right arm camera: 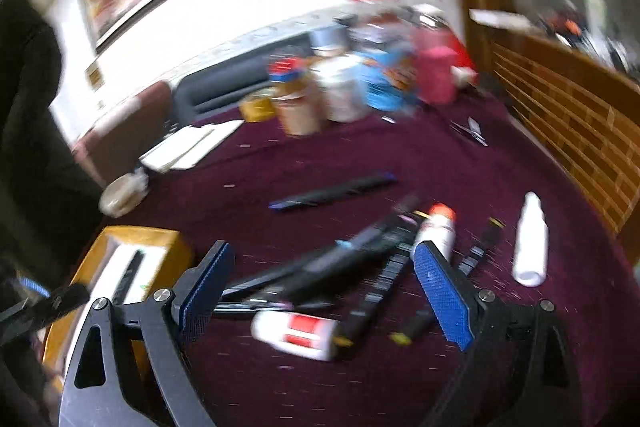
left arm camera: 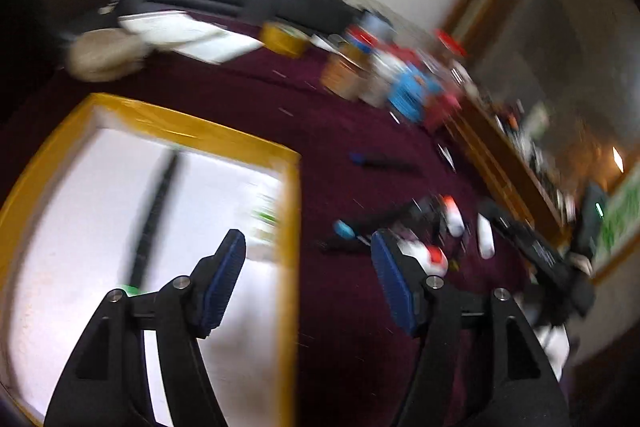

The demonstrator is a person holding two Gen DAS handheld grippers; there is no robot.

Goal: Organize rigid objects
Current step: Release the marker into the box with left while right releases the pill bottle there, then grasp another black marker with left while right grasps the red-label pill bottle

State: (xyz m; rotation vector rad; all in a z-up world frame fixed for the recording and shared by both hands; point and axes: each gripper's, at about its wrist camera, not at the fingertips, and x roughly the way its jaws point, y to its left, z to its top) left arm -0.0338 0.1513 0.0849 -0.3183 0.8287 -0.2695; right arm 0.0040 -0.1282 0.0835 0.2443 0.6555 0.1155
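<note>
— Maroon cloth, velvety and flecked with lint, is seen covering the counter (right arm camera: 400, 155), and both views are smeared by motion blur.

— What is held?

— Nothing. The left gripper (left arm camera: 308, 255) is shown with its ribbed blue fingers (left arm camera: 224, 279) spread wide, poised over the edge of a yellow-rimmed tray (left arm camera: 188, 131) with a smooth white floor. A long, slim black comb (left arm camera: 154, 219) is seen lying inside that tray, beside something green and white that cannot be made out.

— And the right?

— The right gripper (right arm camera: 320, 287) is likewise spread and empty, above a heap of dark rod-shaped items (right arm camera: 340, 263) on the cloth. A white cylindrical bottle with a red label (right arm camera: 296, 335) lies on its side just below the heap; a second white bottle with an orange-red cap (right arm camera: 438, 231) rests at the heap's far side. A plain white bottle (right arm camera: 530, 243) lies well apart, to the right. A flat black-and-blue stick (right arm camera: 332, 193) lies alone beyond the heap.

— Any writing?

— None can be read; the label is blurred. Jars and containers (right arm camera: 344, 87) are clustered at the counter's far end.
</note>
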